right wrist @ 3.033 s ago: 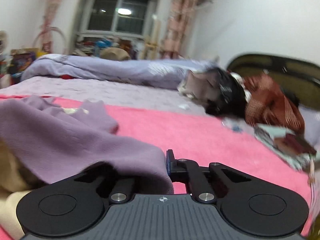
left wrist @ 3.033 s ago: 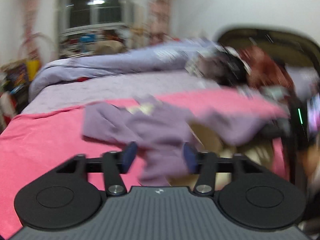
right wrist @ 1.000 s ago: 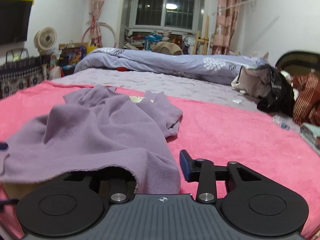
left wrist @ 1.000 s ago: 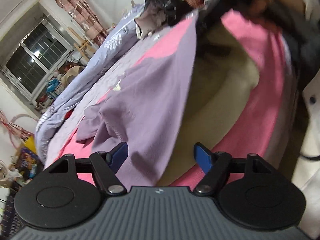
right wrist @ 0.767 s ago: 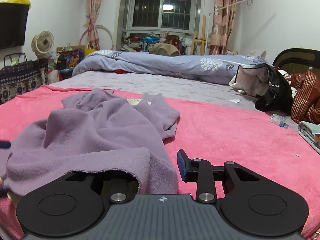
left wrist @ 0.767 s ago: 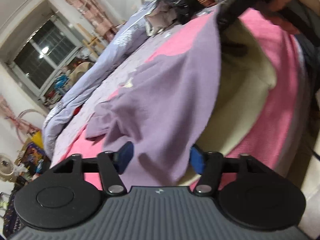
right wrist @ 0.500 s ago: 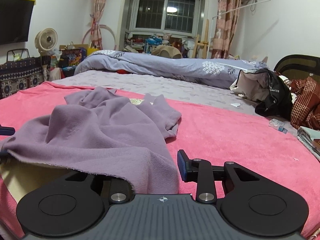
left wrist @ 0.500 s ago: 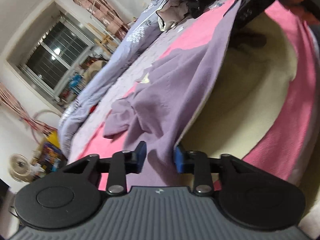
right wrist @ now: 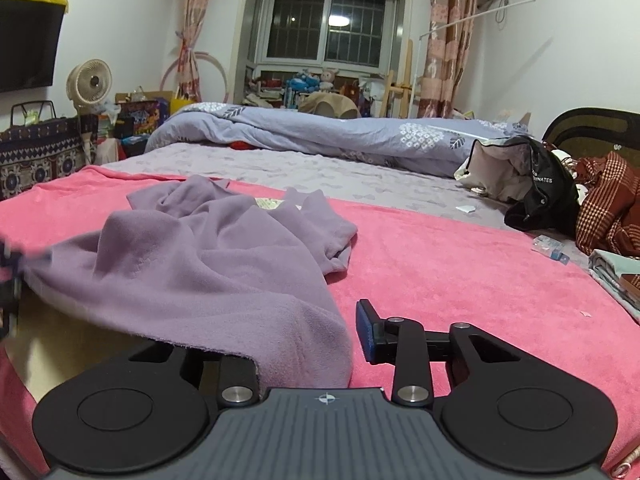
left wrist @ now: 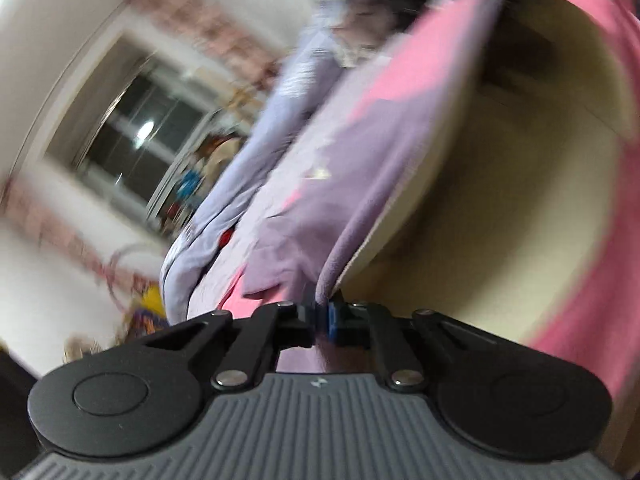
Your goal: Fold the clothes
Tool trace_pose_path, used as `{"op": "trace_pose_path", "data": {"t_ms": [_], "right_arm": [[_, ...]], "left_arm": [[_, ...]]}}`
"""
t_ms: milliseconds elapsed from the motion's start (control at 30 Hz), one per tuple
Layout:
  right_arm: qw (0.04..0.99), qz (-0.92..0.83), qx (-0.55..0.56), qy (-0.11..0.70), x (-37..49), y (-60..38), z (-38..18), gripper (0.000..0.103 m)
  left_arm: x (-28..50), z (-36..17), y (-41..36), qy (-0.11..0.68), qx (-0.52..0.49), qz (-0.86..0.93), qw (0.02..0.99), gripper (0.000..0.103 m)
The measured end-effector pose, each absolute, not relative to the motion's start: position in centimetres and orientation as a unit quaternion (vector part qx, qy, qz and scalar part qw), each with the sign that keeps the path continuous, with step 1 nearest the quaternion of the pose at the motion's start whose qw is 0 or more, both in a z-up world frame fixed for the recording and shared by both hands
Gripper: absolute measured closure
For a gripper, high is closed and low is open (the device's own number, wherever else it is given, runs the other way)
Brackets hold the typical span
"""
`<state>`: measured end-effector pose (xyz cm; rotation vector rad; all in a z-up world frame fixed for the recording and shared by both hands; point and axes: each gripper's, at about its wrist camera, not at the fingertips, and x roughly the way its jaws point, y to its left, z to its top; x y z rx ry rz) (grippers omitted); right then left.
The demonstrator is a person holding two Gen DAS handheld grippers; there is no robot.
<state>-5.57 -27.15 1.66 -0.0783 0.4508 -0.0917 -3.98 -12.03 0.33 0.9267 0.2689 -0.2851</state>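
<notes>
Now purple garment (right wrist: 208,264) rumpled on pink blanket (right wrist: 460,264) on bed. Left gripper (left wrist: 323,316) fingers closing, pinched on hem edge. Right gripper (right wrist: 320,344) fingers opening; cloth drapes over left finger, likely loose, contact hidden. Fabric soft, fleecy, light, limp: sags between holds. Best grip: hem corners, pulled taut.

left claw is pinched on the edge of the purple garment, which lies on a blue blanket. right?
Not quite: the blanket is pink, not blue, as the right wrist view shows. The rest holds: in the left wrist view the left claw is closing, pinched on the edge of the purple garment.
</notes>
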Motion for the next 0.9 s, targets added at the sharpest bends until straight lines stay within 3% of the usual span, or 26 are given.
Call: {"op": "trace_pose_path", "data": {"t_ms": [167, 333, 467, 733, 767, 833, 867, 900], "right_arm": [[0.966, -0.029, -0.052, 0.252, -7.4, -26.2, -0.3, 0.057], [0.966, 0.010, -0.087, 0.243, -8.9, -23.1, -1.4, 0.039], [0.969, -0.004, -0.094, 0.228, -8.6, -21.8, -1.7, 0.028], [0.968, 0.005, -0.091, 0.235, -8.7, -20.8, -2.6, 0.028], [0.968, 0.006, -0.098, 0.232, -8.9, -20.8, -2.7, 0.030], [0.967, 0.002, -0.108, 0.231, -8.8, -20.9, -2.7, 0.048], [0.966, -0.005, -0.113, 0.231, -8.6, -21.1, -2.5, 0.082], [0.965, -0.019, -0.122, 0.232, -8.3, -21.5, -2.1, 0.099]], "left_arm": [[0.0, 6.3, -10.0, 0.150, 0.267, -0.122, 0.944, 0.097], [0.9, 12.2, -6.5, 0.125, 0.104, -0.113, 0.980, 0.097], [0.0, 15.1, -2.6, 0.090, 0.029, -0.089, 0.992, 0.097], [-2.0, 14.9, 4.1, 0.092, -0.049, -0.026, 0.994, 0.097], [-2.2, 14.6, 4.8, 0.096, -0.055, -0.020, 0.994, 0.097], [-2.3, 14.1, 5.9, 0.106, -0.060, -0.007, 0.992, 0.097], [-2.2, 13.8, 6.4, 0.113, -0.060, -0.003, 0.992, 0.097], [-2.2, 13.3, 6.7, 0.122, -0.057, -0.001, 0.991, 0.097]]}}
